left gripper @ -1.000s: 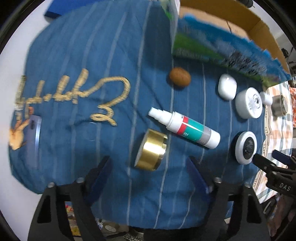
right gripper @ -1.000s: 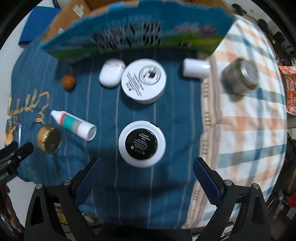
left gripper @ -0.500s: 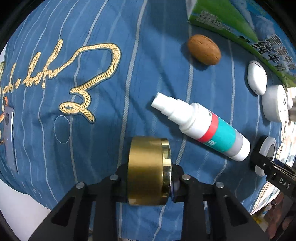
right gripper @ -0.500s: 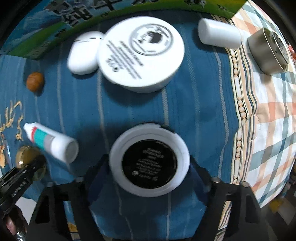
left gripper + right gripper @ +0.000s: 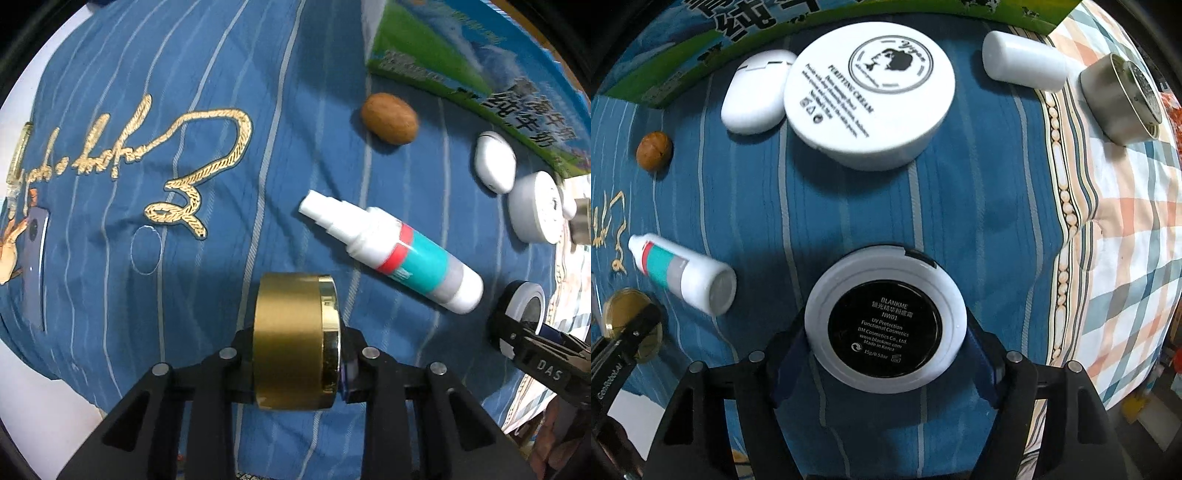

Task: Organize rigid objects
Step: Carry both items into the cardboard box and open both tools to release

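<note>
left tool (image 5: 299, 373) clamped on gold jar (image 5: 295, 339), just above blue cloth (image 5: 221, 74). right tool (image 5: 886, 350) grips compact (image 5: 885, 321) by rim. both likely rigid, light, slick; hold across flat faces or rim.

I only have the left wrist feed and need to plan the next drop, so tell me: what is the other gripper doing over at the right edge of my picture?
Observer: The right gripper is shut on a round white compact with a black label, fingers pressed on its two sides.
Operator: My left gripper holds the gold jar. Does anything lie beyond the big white cream jar?
Observer: Yes, a white cylinder lies on its side next to the cream jar, at the edge of the blue cloth.
Operator: And past that?
Observer: A silver tin sits tilted on the checked cloth.
</note>
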